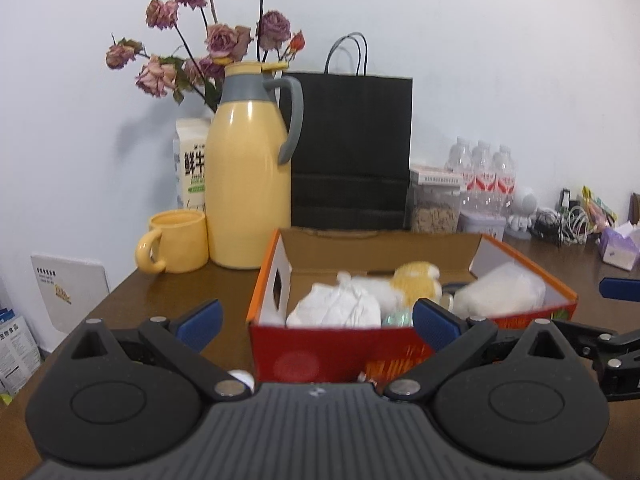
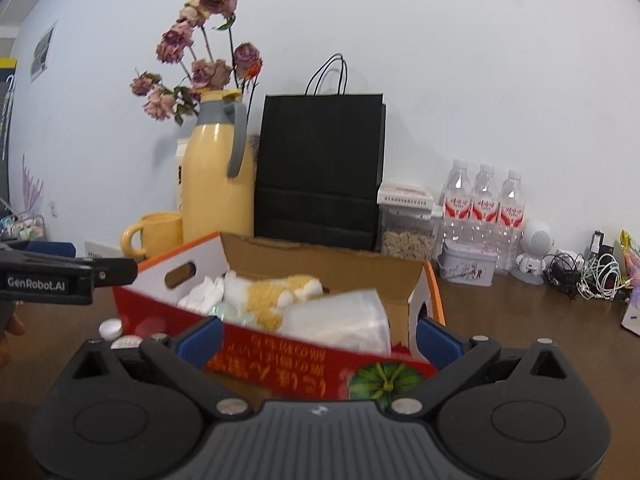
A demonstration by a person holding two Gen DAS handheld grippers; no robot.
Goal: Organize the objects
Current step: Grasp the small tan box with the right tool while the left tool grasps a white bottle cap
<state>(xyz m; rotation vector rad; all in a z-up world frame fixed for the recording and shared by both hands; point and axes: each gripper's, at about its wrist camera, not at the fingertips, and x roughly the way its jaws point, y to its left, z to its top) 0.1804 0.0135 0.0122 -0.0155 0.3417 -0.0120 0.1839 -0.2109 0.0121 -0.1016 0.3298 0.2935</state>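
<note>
Red cardboard box (image 1: 332, 344) sits mid-desk, long axis running left-right, dead ahead of both grippers; left gripper (image 1: 316, 320) and right gripper (image 2: 320, 338) both spread wide, holding nothing, about equally near

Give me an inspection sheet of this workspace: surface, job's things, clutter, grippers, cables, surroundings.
Surface: brown wooden table.
Job's things: open red cardboard box holding crumpled white paper, a yellow plush toy and a clear plastic bag.
Clutter: yellow thermos, yellow mug, black paper bag, three water bottles, milk carton.
Grippers: left gripper open; right gripper open; both empty, near the box.
Cables: tangled pile at the wall.
Surroundings: white wall, dried roses.
</note>
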